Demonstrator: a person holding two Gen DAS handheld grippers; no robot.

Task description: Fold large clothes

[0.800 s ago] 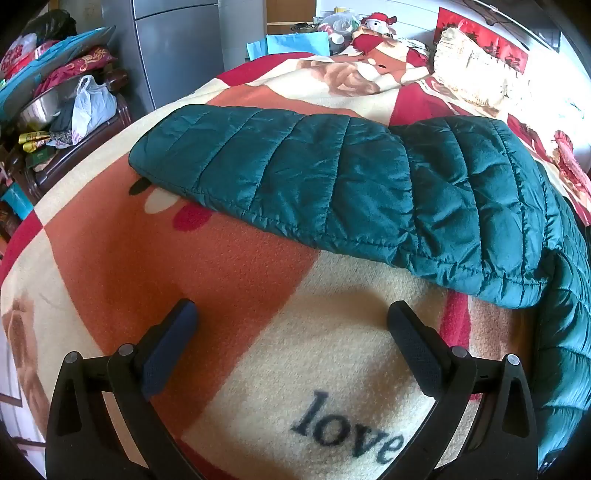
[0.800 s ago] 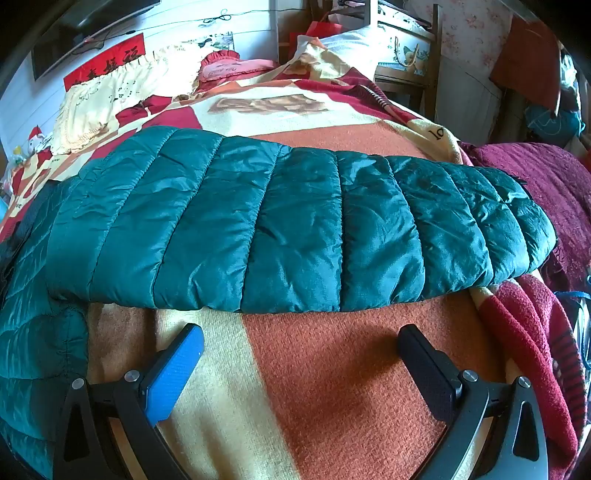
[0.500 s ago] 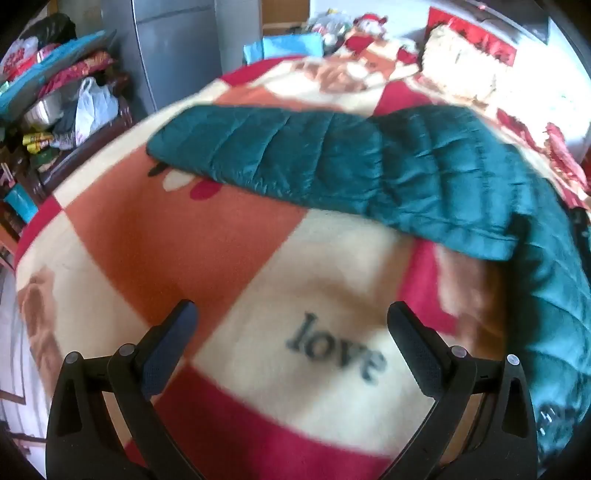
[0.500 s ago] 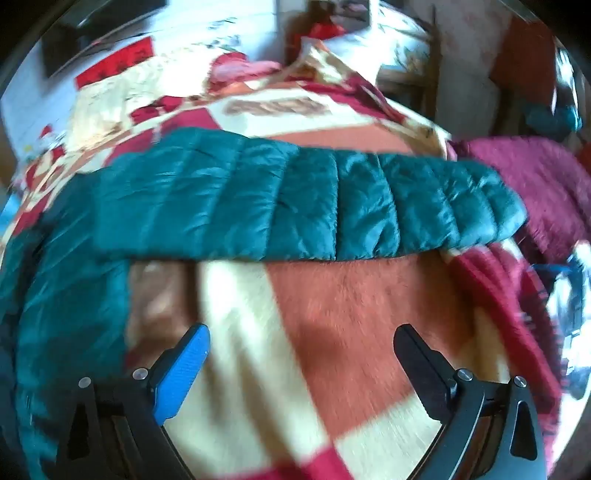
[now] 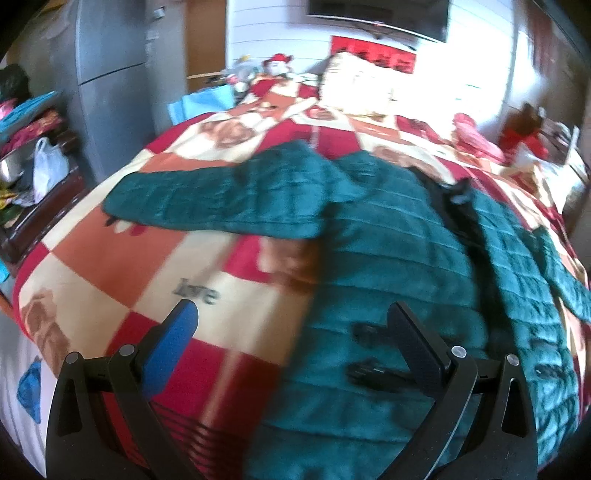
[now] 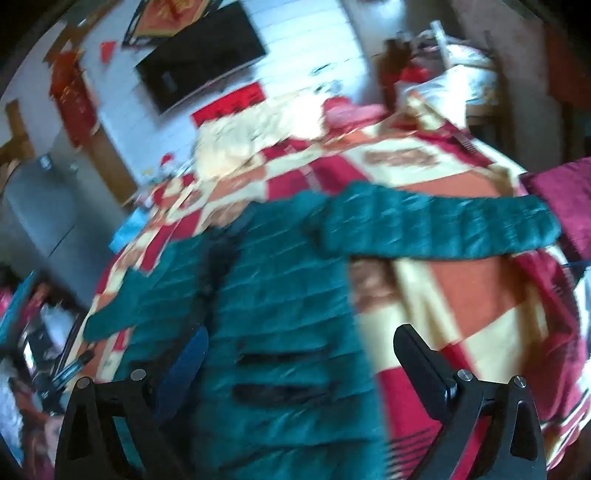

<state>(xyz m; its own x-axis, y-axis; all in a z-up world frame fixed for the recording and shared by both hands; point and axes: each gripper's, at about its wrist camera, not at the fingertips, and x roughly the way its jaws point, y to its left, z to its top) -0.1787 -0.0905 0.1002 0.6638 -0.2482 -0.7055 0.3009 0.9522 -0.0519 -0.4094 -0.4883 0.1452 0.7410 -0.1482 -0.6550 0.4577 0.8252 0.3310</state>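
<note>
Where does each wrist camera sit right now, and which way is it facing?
Left wrist: behind the open left hand-held gripper, angled down at the jacket and blanket.
Right wrist: behind the open right hand-held gripper, angled down over the jacket.
Both share the jacket, blanket, TV.

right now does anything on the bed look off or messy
Nothing looks damaged or spilled. The teal puffer jacket lies flat on the patchwork blanket, unfolded, front open, both sleeves spread outward. Both claws are open and hold nothing. The frames are blurred, so small flaws would not show.
</note>
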